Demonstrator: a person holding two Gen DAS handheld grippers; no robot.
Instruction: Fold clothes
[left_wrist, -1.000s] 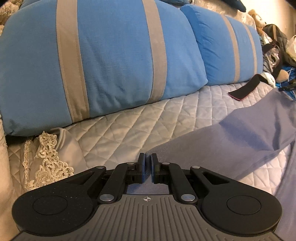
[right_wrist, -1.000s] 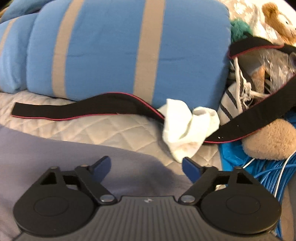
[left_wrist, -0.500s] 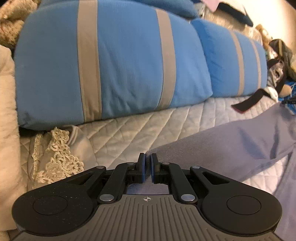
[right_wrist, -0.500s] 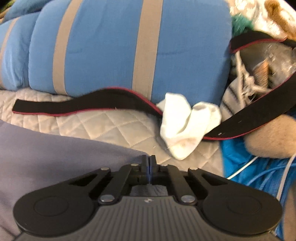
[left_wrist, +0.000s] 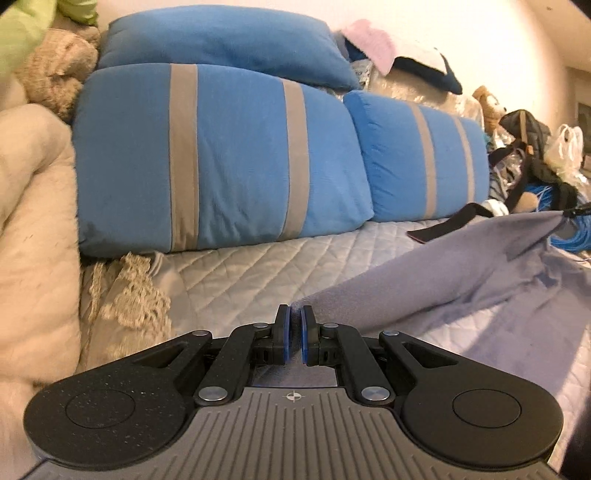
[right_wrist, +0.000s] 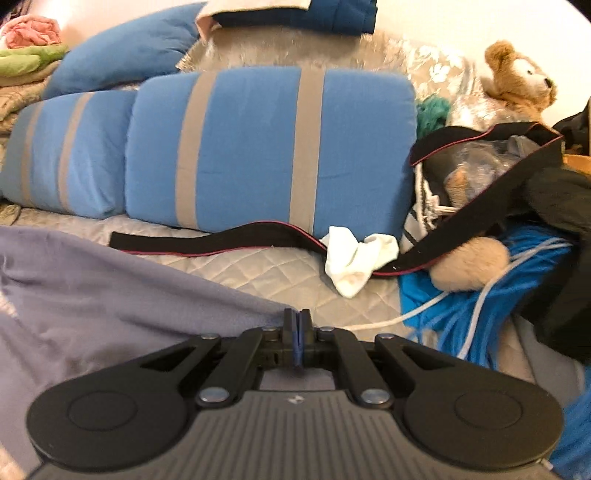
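Quilted bed (left_wrist: 258, 266): pillows (left_wrist: 221, 155), strap (right_wrist: 207, 242), sock (right_wrist: 354, 262).

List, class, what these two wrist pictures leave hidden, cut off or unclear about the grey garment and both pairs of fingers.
- Grey garment: left wrist view, its lower part runs past the right edge; what kind of garment it is stays unclear.
- Left gripper: the fabric's corner disappears behind the fingers, so the grip is unseen.
- Right gripper: its own body covers the cloth below.
- Black strap: one end lies hidden under the white sock.
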